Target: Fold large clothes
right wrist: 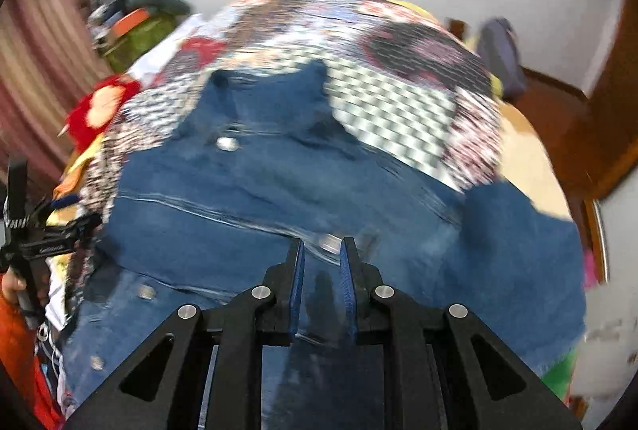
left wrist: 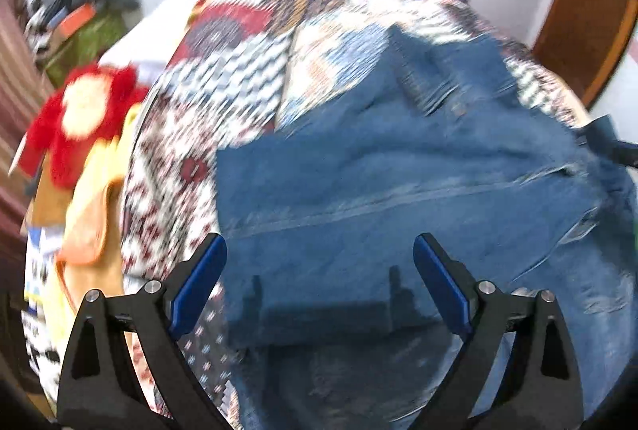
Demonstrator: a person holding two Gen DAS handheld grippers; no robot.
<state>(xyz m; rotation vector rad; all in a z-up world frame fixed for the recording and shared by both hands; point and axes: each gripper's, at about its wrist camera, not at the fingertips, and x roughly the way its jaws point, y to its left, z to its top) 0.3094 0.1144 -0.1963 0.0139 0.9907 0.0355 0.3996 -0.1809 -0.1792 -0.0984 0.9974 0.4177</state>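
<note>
A blue denim jacket [left wrist: 398, 182] lies spread on a patchwork-covered bed [left wrist: 239, 87]. My left gripper [left wrist: 319, 250] is wide open and empty, hovering just above the jacket's folded near-left part. In the right wrist view the jacket [right wrist: 279, 190], with metal buttons, fills the middle. My right gripper [right wrist: 322, 250] hovers over its front with the jaws close together but a narrow gap between them; nothing is visibly pinched. The other gripper's body [right wrist: 48, 242] shows at the left edge. Both views are motion-blurred.
A red and cream garment [left wrist: 79, 111] and yellow-orange clothes [left wrist: 91, 210] lie at the bed's left side. A pile of clothes and a green bag [right wrist: 139, 27] stands at the back left. A wooden door frame [right wrist: 598, 119] is at the right.
</note>
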